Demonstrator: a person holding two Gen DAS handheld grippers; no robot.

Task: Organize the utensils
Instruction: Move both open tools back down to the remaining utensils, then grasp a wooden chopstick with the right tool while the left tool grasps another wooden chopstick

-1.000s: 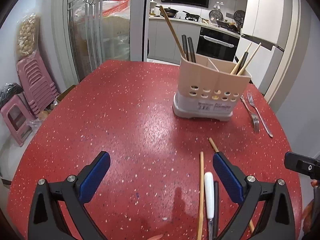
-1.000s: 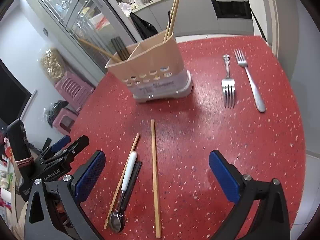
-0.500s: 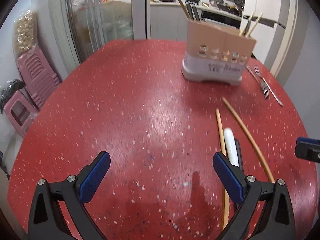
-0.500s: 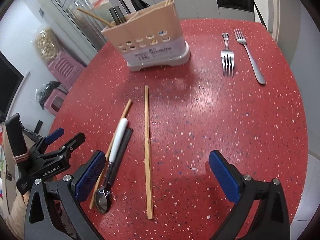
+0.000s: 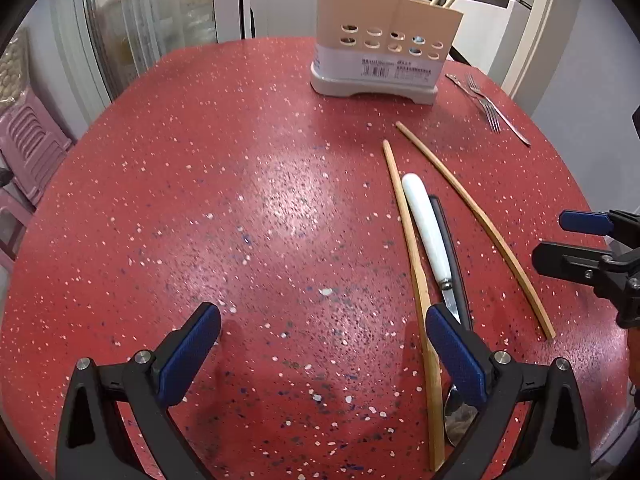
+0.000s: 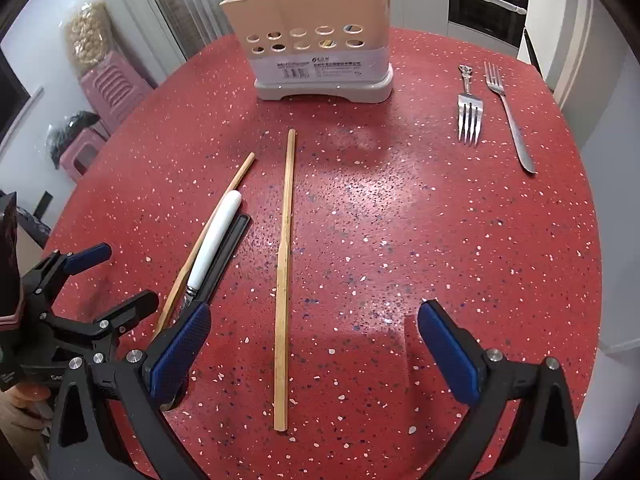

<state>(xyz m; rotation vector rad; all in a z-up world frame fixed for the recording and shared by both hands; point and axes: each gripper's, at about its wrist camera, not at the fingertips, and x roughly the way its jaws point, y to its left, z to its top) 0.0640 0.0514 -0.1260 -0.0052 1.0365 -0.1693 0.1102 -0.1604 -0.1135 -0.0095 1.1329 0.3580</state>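
Left gripper (image 5: 322,354) has its jaws spread wide, nothing between them, low over the red speckled table (image 5: 248,184). Right gripper (image 6: 314,344) is likewise spread wide and empty.

Ahead of the right gripper, between its blue pads (image 6: 180,350), lies a single wooden chopstick (image 6: 285,264), lengthwise, near end just in front of the jaws. Left of it, by the right gripper's left finger, a cluster: white-handled spoon (image 6: 214,242), a black chopstick (image 6: 226,250) touching it on its right side, and a second wooden chopstick (image 6: 208,236) along its left side.

From the left wrist view that same cluster sits at the left gripper's right finger: second wooden chopstick (image 5: 414,272), white-handled spoon (image 5: 428,232) with its bowl partly hidden behind the finger, black chopstick (image 5: 450,240). The lone chopstick (image 5: 476,224) lies further right, apart from the cluster.

Beige utensil holder (image 6: 316,40) stands upright far ahead of both grippers, already holding wooden and dark sticks. Two forks (image 6: 470,114) lie flat, right of the holder, side by side but apart, well ahead of the right gripper's right finger.

Pink stools (image 6: 108,88) beyond the table's left edge.
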